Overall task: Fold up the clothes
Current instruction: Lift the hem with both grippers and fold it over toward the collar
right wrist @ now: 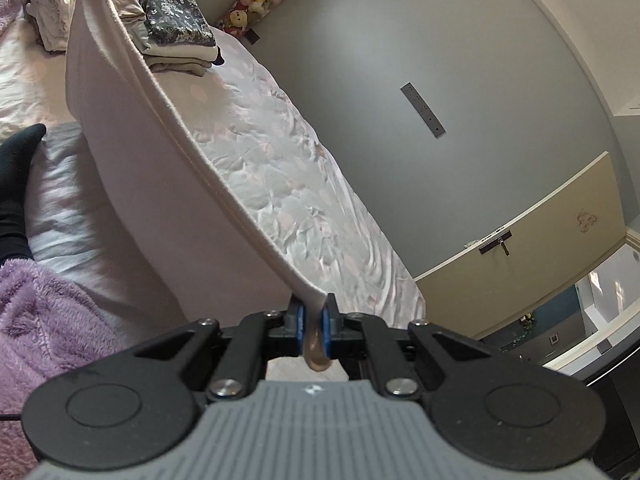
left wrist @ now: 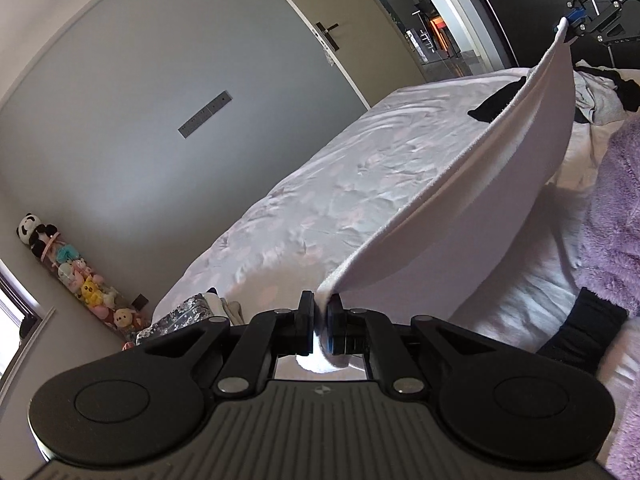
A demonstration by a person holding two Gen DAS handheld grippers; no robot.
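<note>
Both tools, the left tool (left wrist: 319, 316) and the right tool (right wrist: 313, 326), are clamped on opposite corners of a white garment (left wrist: 460, 200), stretched in the air above the bed (left wrist: 320, 184). A folded stack (right wrist: 176, 36) is done; this piece and a loose pile (left wrist: 600, 96) remain.

No readable text, label, brand or number is to be found in either view. A small pale emblem (left wrist: 321, 390) is stamped on the ribbed housing of the left gripper — a mark only, no letters. The like emblem (right wrist: 310, 389) is seen on the right one (too small to be read as a brand).
</note>
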